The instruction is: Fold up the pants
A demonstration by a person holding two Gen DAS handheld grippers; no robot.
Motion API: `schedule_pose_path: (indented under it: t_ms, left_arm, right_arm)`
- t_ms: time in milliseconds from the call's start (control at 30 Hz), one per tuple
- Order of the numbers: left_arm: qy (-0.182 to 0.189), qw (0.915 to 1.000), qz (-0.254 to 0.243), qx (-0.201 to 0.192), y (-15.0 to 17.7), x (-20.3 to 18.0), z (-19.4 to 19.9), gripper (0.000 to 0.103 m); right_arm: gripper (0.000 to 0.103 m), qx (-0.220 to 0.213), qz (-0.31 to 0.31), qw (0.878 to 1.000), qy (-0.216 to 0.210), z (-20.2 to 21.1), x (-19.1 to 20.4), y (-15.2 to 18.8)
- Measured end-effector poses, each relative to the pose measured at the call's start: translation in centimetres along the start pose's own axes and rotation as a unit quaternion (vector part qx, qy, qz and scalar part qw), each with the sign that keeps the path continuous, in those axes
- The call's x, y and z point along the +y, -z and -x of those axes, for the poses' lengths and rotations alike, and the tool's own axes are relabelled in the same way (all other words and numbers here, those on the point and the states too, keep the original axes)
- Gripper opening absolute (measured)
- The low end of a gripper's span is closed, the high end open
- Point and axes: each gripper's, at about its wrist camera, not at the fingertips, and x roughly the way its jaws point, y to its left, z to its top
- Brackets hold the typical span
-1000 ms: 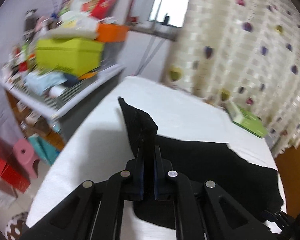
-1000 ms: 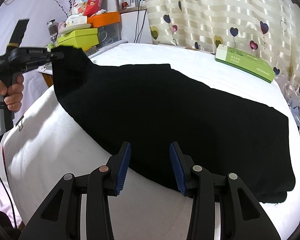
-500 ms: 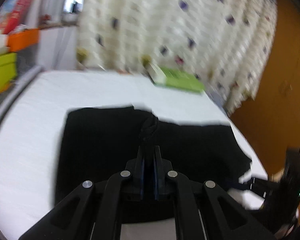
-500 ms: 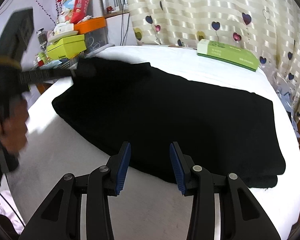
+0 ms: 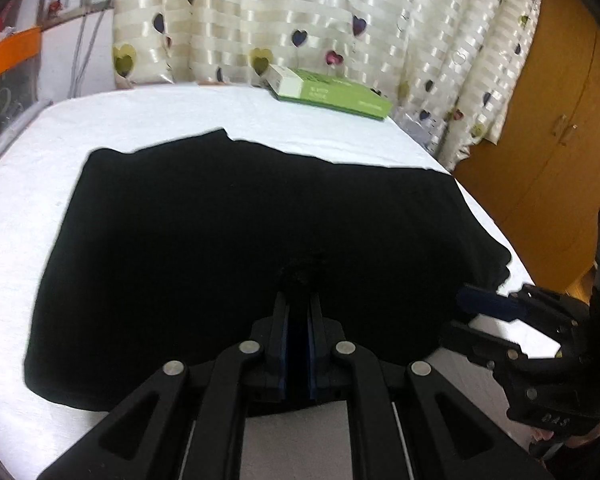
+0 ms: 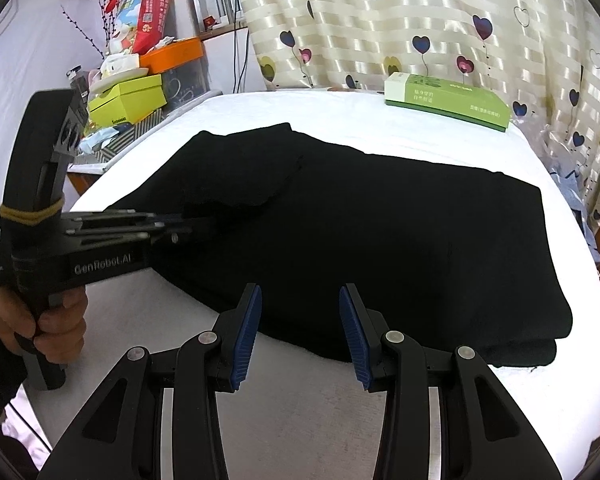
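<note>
Black pants [image 5: 220,220] lie folded over on the white-covered table [image 5: 140,120]. My left gripper [image 5: 299,296] is shut on a bunched bit of the black fabric, low over the middle of the pants. In the right wrist view a hand holds that left gripper [image 6: 188,224] from the left, and its tips pinch the folded-over flap on top of the pants [image 6: 400,232]. My right gripper [image 6: 300,308] stands open at the near edge of the pants with nothing between its blue pads. It also shows at the right of the left wrist view as the right gripper [image 5: 496,312].
A green and white box [image 6: 448,100] lies at the far side of the table by the heart-print curtain [image 6: 380,20]. A cluttered shelf with a lime box [image 6: 132,96] stands to the left. A wooden wardrobe [image 5: 560,120] stands beyond the right table edge.
My left gripper has carried the lifted end of the pants from the left across and down onto the rest, doubling them. The right gripper has stayed open at the near edge.
</note>
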Motion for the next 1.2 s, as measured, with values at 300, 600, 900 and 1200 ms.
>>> schedule_pose_path:
  t_ms: [300,600,900,1200]
  left_arm:
    - [0.055,0.9976,0.025,-0.034,0.9,0.7,4.1,0.018]
    - [-0.083,0.9886,0.095,-0.082,0.6,8.1,7.0,0.018]
    - [-0.089,0.9922,0.080,-0.037,2.0,8.2,5.0,0.018]
    - [-0.093,0.9910,0.093,-0.023,-0.6,10.3,3.2,0.018]
  right_arm:
    - [0.042,-0.007,-0.007,1.000,-0.001,0.2,-0.2,-0.3]
    - [0.042,-0.010,-0.001,0.999,-0.037,-1.1,1.3,-2.0]
    - [0.042,0.007,0.006,0.998,-0.056,-3.5,2.4,-2.9]
    - [0.035,0.012,0.015,0.996,-0.089,-5.8,3.5,-4.4]
